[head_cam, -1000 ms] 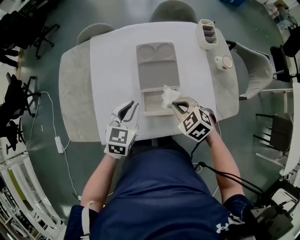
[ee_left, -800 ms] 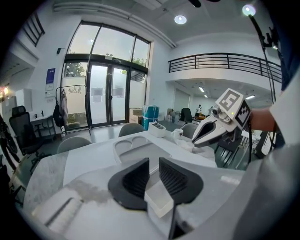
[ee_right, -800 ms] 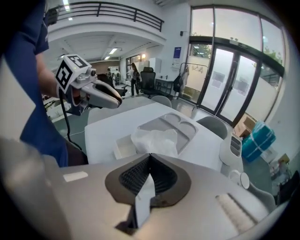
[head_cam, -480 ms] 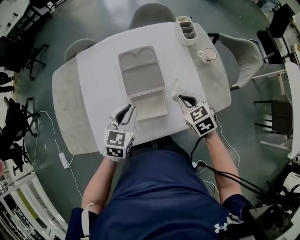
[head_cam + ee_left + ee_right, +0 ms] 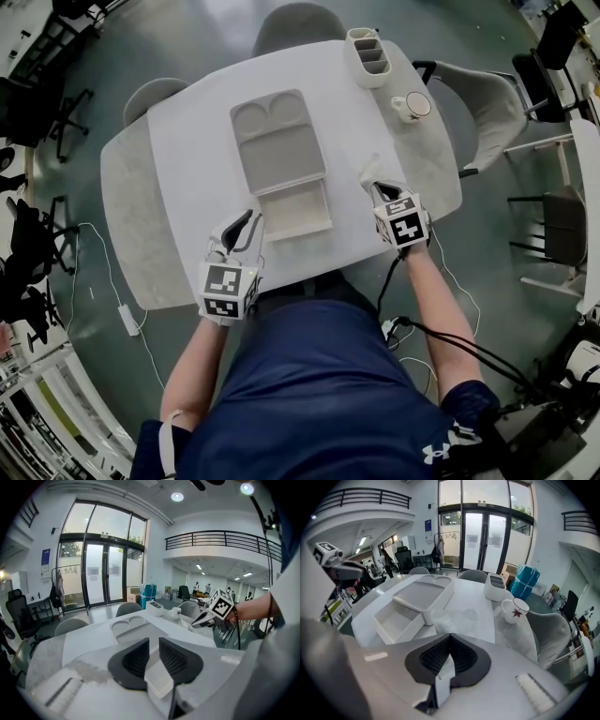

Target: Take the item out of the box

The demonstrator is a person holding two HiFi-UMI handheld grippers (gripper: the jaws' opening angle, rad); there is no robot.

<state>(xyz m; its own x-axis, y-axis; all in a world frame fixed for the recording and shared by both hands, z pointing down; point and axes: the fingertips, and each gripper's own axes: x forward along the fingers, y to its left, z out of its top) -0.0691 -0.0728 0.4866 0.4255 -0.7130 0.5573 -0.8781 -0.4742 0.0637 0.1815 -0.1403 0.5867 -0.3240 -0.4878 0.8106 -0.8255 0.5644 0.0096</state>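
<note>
My right gripper (image 5: 449,637) is clenched, its ribbed black pads meeting at the tip on the near edge of the item, a thin, crinkled, see-through white sheet (image 5: 461,618). From here I would call it tissue, though it might be film. It lies flattened on the white cloth (image 5: 202,141) just ahead of the jaws, outside the box. The box (image 5: 419,595) sits ahead and to the left of that gripper. It is pale, matte moulded plastic, with a shallow, bare rectangular base and a lid laid open beyond it showing two round hollows. Ahead to the right stand a glossy white mug (image 5: 513,610) with a red leaf and, behind it, a rounded slotted holder (image 5: 495,588). My left gripper (image 5: 153,644) hangs released near the box's base, jaws slightly apart around nothing.
</note>
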